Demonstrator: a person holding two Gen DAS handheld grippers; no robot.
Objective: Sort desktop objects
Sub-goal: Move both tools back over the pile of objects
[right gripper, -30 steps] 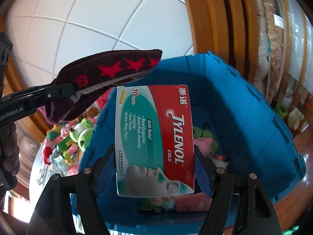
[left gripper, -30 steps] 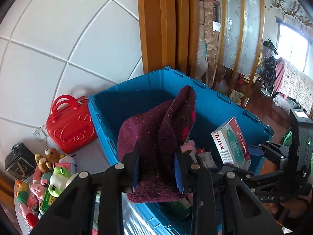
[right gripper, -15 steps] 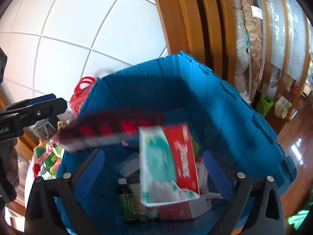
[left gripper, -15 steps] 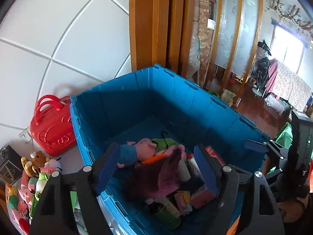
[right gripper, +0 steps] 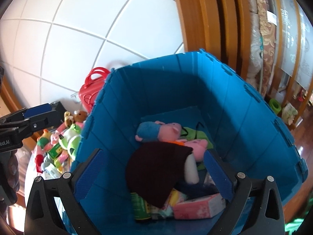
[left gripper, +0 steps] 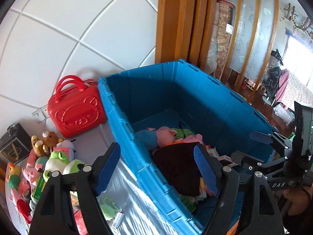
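Inside the blue plastic crate (right gripper: 244,117), a dark maroon knitted sock (right gripper: 154,172) lies crumpled over plush toys. Left gripper (left gripper: 156,168) and right gripper (right gripper: 154,176) stand spread, holding nothing.

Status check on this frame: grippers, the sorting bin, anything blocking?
Left gripper open, empty. Right gripper open, empty. Maroon cloth lies in blue bin. Nothing blocking; plush toys wait outside.

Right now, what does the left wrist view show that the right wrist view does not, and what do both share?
Only the left wrist view: the right tongs open at the bin's right, and the whole red bag beside the bin.

Only the right wrist view: the left tongs open at the left edge, a pink box and a green bottle in the bin's near end.

Both: the blue bin, the dark maroon cloth lying inside, pink pig plush, and toy pile outside.
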